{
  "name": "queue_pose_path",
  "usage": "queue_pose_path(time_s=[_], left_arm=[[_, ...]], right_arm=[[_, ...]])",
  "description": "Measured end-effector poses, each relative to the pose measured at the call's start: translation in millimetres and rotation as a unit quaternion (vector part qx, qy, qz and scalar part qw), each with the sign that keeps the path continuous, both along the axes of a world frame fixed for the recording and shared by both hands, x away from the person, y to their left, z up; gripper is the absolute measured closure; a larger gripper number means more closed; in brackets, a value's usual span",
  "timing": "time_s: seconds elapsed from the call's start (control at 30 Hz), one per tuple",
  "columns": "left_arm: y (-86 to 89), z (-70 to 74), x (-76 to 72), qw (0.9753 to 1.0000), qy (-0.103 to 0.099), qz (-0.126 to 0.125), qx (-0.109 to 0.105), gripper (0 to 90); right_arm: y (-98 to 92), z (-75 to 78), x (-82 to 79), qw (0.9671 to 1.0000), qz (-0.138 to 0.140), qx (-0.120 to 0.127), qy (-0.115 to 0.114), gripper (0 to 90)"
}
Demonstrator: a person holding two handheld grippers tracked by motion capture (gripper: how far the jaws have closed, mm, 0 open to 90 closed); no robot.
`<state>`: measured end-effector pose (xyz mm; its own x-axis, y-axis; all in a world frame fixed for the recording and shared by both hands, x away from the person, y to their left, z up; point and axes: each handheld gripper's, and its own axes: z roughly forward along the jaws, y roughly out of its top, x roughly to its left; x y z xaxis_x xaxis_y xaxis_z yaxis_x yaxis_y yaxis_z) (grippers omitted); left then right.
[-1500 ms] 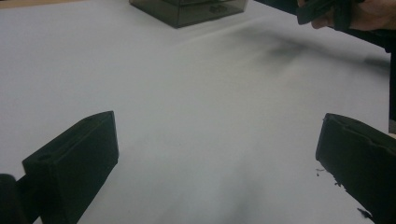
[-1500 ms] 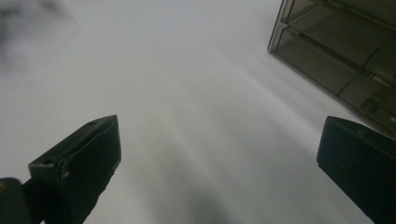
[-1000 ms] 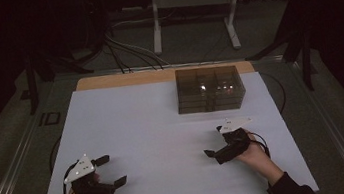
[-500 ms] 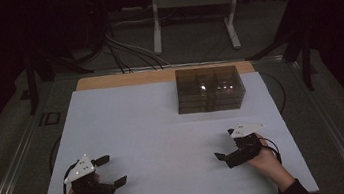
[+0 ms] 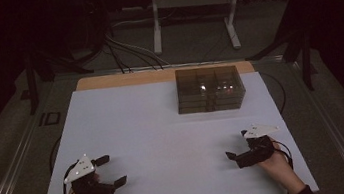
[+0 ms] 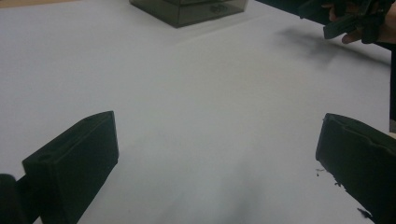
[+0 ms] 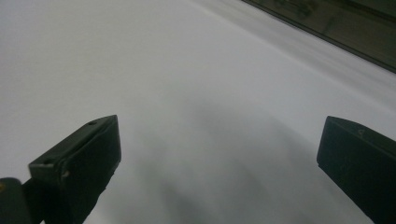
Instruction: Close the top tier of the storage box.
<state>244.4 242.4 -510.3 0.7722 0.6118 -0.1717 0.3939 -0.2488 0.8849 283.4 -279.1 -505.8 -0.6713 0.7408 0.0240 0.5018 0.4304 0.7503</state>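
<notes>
My left gripper rests near the front left corner of the white table sheet, held by a hand. Its jaws stand wide apart with nothing between them, as the left gripper view confirms. My right gripper sits near the front right, also open and empty, its jaws pointing left; in the right gripper view only bare sheet lies between them. A dark translucent box with compartments stands at the back right of the sheet, well away from both grippers.
The box appears far ahead in the left gripper view, with the other hand and gripper at the upper right. The box edge crosses the right gripper view's top right. A wooden strip borders the sheet's far edge.
My right gripper has slid to the right and a little toward the near edge. The left gripper has stayed almost where it was, still open.
</notes>
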Motion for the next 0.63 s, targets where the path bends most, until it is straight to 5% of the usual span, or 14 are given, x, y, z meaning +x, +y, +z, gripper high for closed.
queue_pose_path(time_s=[0.63], left_arm=[[0.2,-0.3,0.3,1.0000,0.001,0.000,-0.002,0.0]], right_arm=[[2.9,-3.6,3.8,0.9999,-0.008,-0.012,-0.007,0.0]])
